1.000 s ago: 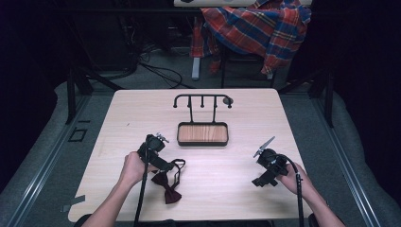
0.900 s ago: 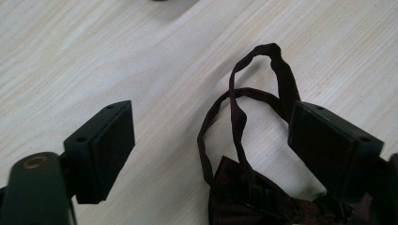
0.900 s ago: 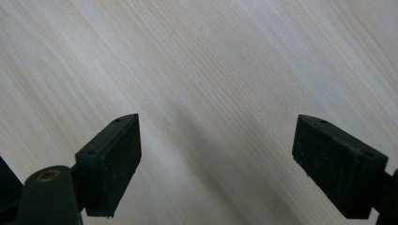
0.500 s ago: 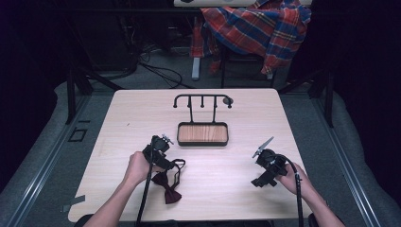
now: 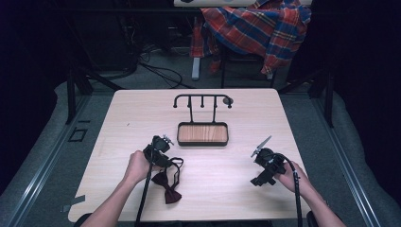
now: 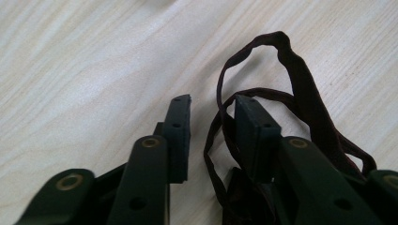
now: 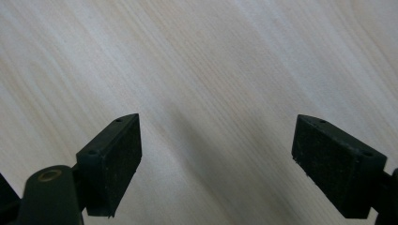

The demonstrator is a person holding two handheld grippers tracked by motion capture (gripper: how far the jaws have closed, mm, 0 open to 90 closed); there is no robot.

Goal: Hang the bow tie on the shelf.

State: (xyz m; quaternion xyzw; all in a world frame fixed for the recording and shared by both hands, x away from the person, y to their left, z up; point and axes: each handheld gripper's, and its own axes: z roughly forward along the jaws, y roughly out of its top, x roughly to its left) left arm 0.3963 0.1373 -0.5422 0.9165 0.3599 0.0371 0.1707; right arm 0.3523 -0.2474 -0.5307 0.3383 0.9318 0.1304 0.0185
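The left tongs point(image 6: 211, 117) are sitting slightly parted over the strap of the dark red bow tie point(image 5: 169, 182), which is lying on the desk point(image 5: 227, 189). Well apart, the right tongs point(image 7: 216, 159) are spreading wide above bare wood.

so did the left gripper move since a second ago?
Yes. The left gripper moved slightly nearer the tray, staying over the bow tie.
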